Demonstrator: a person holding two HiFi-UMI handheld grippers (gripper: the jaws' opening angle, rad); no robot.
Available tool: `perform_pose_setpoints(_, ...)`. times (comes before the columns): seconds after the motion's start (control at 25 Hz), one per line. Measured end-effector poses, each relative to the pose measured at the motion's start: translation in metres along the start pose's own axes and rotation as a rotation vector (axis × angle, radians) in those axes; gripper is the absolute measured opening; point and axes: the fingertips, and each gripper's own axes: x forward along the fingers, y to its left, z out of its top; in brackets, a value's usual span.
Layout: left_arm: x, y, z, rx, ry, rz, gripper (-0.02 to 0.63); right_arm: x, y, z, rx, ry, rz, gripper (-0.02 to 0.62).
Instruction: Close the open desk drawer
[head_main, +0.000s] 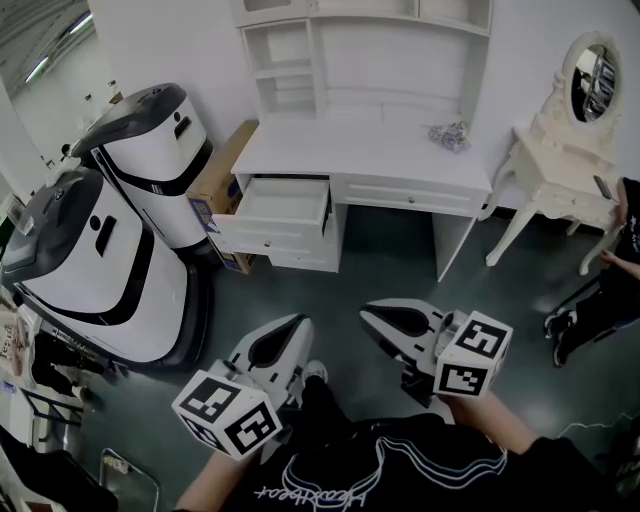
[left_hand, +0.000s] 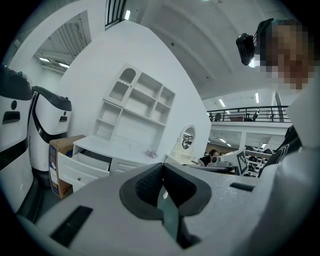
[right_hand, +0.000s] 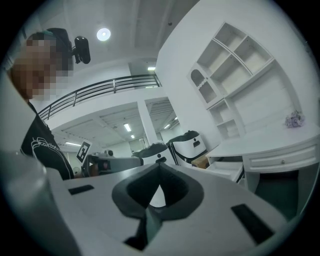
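A white desk (head_main: 400, 160) with a shelf hutch stands against the far wall. Its upper left drawer (head_main: 280, 203) is pulled out and looks empty; the drawer below it is closed. Both grippers hang low in the head view, well short of the desk. My left gripper (head_main: 292, 328) is shut with nothing between its jaws. My right gripper (head_main: 383, 318) is also shut and empty. The open drawer (left_hand: 80, 167) shows at lower left in the left gripper view beyond the left gripper (left_hand: 163, 166). It sits right of centre (right_hand: 227, 171) in the right gripper view, past the right gripper (right_hand: 160, 167).
Two large white and black machines (head_main: 150, 150) (head_main: 85, 260) stand at the left. A cardboard box (head_main: 222, 178) sits between them and the desk. A white vanity table with an oval mirror (head_main: 565, 165) and a person (head_main: 615, 270) are at the right. A small crumpled thing (head_main: 450, 133) lies on the desktop.
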Motion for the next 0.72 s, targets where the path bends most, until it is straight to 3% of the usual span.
perform_pose_setpoints(0.36,0.045,0.053,0.007,-0.022,0.019,-0.006,0.005,0.036,-0.055,0.004,0.019,0.012,-0.033,0.006)
perform_pose_setpoints(0.72,0.097,0.135,0.023,-0.056,0.084,-0.003,0.005,0.096,-0.124,0.016,0.092,0.026,-0.081,0.006)
